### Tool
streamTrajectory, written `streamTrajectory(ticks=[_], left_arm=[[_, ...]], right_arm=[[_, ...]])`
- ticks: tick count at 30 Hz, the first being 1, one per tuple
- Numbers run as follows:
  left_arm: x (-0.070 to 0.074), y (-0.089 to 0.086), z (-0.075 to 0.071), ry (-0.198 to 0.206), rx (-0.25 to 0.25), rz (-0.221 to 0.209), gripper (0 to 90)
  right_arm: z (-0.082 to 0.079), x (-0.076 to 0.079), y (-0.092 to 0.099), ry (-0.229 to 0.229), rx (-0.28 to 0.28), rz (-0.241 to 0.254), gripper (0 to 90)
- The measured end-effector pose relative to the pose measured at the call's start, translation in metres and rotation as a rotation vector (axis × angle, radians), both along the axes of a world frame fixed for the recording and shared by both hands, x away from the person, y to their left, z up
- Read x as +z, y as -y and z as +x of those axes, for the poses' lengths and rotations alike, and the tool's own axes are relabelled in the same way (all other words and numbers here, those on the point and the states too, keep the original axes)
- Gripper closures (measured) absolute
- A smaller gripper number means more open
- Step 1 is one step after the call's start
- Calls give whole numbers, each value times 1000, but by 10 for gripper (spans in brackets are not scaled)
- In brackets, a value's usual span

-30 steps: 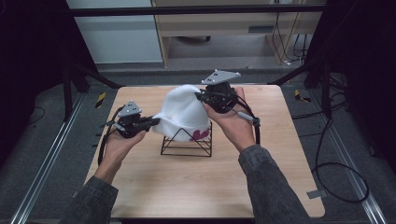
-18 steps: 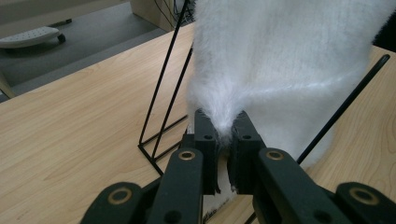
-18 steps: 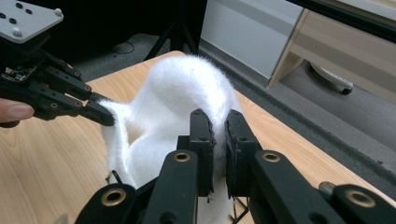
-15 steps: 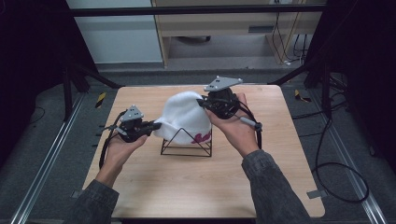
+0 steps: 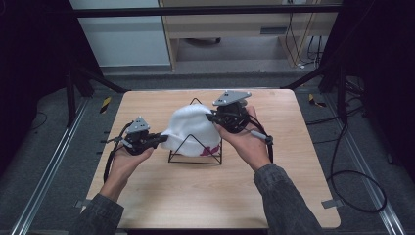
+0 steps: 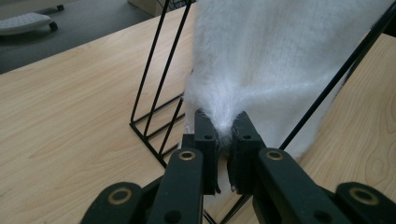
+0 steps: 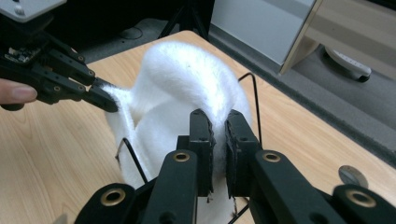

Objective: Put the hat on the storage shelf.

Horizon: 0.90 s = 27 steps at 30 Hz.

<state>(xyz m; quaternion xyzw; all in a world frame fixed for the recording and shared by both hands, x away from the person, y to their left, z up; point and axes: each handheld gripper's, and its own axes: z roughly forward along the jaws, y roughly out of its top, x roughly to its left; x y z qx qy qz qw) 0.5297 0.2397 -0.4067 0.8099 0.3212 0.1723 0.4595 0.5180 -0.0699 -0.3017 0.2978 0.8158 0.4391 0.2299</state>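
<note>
Both tools, left tool (image 5: 157, 139) and right tool (image 5: 211, 116), are being kept clamped on the hat (image 5: 188, 127), which is being lowered further over the rack (image 5: 195, 155) on the desk (image 5: 195, 196); draping seems nearly finished.

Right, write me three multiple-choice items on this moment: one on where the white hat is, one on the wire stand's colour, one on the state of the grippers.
1. Where is the white hat?
A. Draped over the wire stand
B. Flat on the floor
C. Folded at the table's front edge

2. What colour is the wire stand?
A. Silver
B. Black
C. Red

3. How do the left gripper and right gripper stand?
A. Both open
B. One open
C. Both shut on the hat

Key: 1 A, the high view shows the hat over the frame; 2 B, its rods are black; 3 C, each gripper view shows white fabric pinched between its jaws.
</note>
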Motion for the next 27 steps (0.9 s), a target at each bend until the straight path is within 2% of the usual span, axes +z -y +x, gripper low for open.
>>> streamTrajectory(ticks=[4, 27], left_arm=[[-6, -2, -2, -10, -1, -2, 835], [-30, -4, -4, -54, 1, 15, 836]], right_arm=[[0, -6, 1, -9, -1, 9, 833], [1, -25, -6, -60, 17, -10, 822]])
